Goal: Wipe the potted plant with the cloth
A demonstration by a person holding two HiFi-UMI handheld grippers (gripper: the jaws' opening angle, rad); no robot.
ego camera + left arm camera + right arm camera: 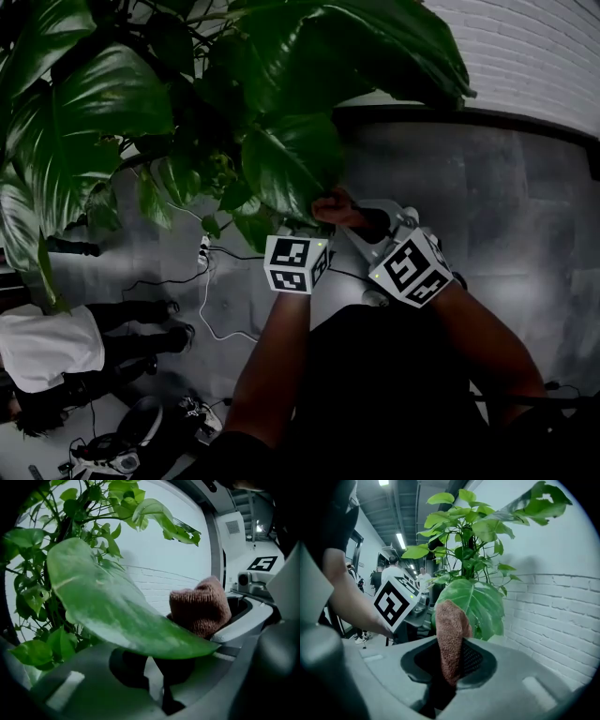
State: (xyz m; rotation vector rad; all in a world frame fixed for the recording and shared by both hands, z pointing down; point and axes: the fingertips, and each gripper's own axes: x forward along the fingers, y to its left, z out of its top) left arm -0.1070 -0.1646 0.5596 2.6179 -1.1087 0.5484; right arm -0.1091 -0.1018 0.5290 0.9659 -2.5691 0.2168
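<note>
Right claw [450, 663] is clamping the soft, limp cloth [450, 634], its free end standing just beside a broad leaf [480, 604] of the plant [468, 550]. Left claw [154, 667], jaws barely parted and gripping nothing, is sitting under that leaf; it is likely tearing easily, so supporting the blade suits.

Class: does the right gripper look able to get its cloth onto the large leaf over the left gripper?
Likely yes: the right gripper holds the cloth beside the leaf, nothing visibly between.

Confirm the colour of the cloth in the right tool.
Reddish-brown, knitted texture; cloth shows best in the right gripper view.
</note>
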